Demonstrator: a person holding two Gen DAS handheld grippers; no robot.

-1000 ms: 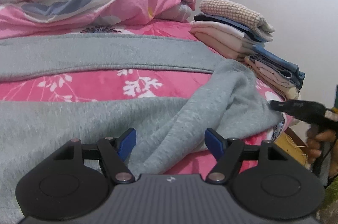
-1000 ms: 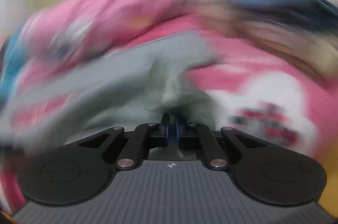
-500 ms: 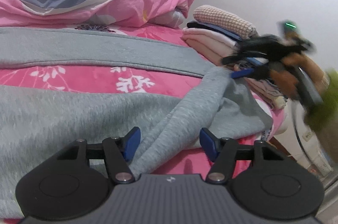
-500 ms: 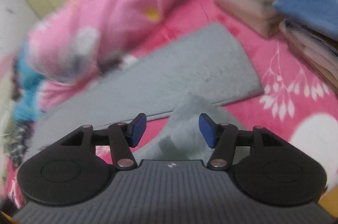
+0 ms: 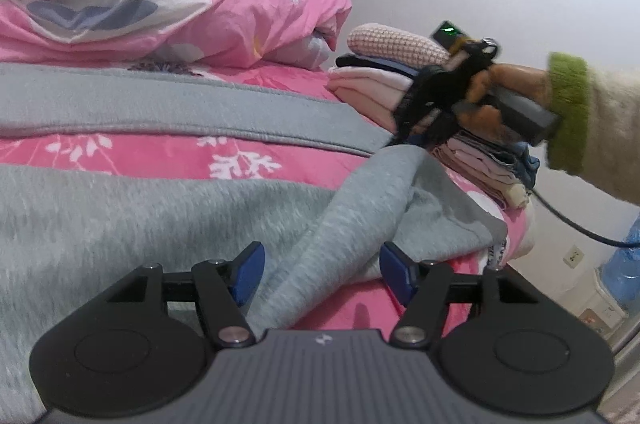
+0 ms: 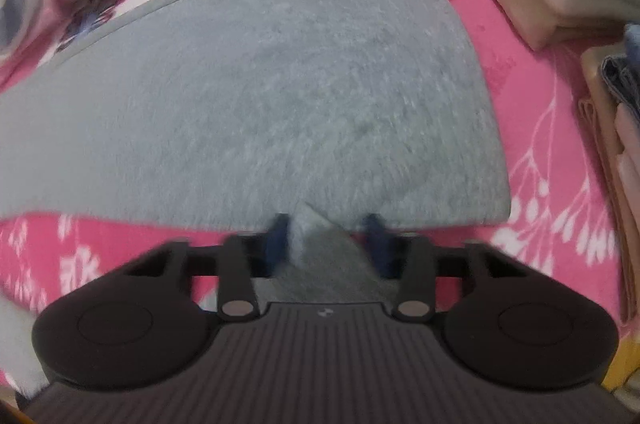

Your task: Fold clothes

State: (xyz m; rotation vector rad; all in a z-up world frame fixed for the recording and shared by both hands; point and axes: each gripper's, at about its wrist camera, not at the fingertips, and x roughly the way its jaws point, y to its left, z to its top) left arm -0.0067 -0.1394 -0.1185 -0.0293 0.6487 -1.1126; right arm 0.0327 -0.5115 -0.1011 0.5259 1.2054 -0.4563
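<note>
grey garment point(image 5: 120, 208) on pink white-sprigged sheet point(image 5: 160, 152); lime-green cuff point(image 5: 568, 112)

The left gripper point(image 5: 320, 270) is held low and level, its two blue-padded fingers point(image 5: 248, 270) spread wide apart with nothing clamped between them. The right gripper point(image 6: 327, 240) also has its jaws parted, the blue pads somewhat blurred in its own camera. In the left wrist view the right gripper is held out in the air to the right, tipped forward and down, gripped by the person's hand point(image 5: 490, 92), which comes out of a cream sleeve with a green cuff point(image 5: 568, 112).
</note>
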